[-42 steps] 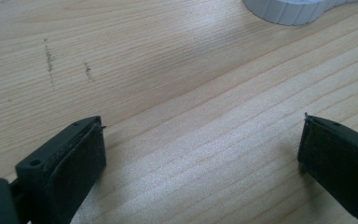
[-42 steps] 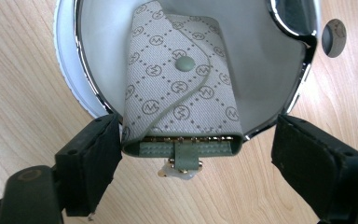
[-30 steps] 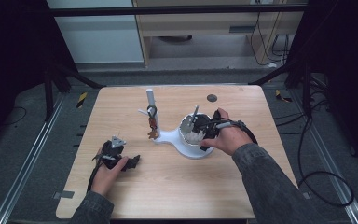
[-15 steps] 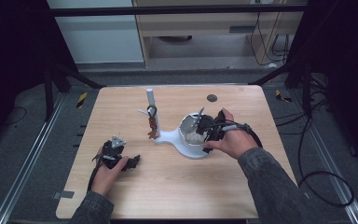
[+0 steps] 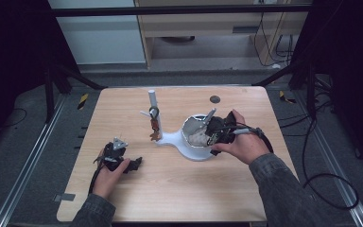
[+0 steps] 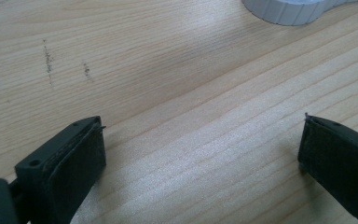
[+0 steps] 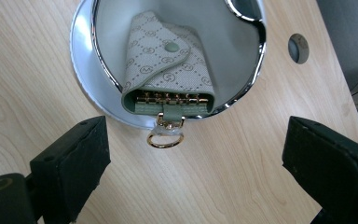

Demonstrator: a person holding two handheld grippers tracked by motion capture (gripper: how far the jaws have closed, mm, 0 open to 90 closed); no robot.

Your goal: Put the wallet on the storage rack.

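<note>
Pale wooden worktop carrying a white moulded stand: an upright white post with small keys and a ring hanging from a peg, and a round white bowl with a chrome rim at the stand's right end. Inside the bowl lies a cream monogram-patterned key pouch with a green snap button and green lining, flap shut, its row of gold hooks facing the bowl's near wall. A gold ring on a short green tab hangs out over the rim and rests on the wood just outside. Right gripper poised above the bowl's near edge, fingers spread wide and empty, the ring roughly between them and a little ahead. Left gripper parked low over bare wood at the near left, fingers also wide apart, holding nothing; an edge of the white stand base shows beyond them. Risks, as I judge them: closing on the thin ring alone could let it twist or slip out; dragging by the ring could catch the pouch against the chrome rim and tip or slide the light stand, since nothing steadies it; a low approach could knock the rim.
</note>
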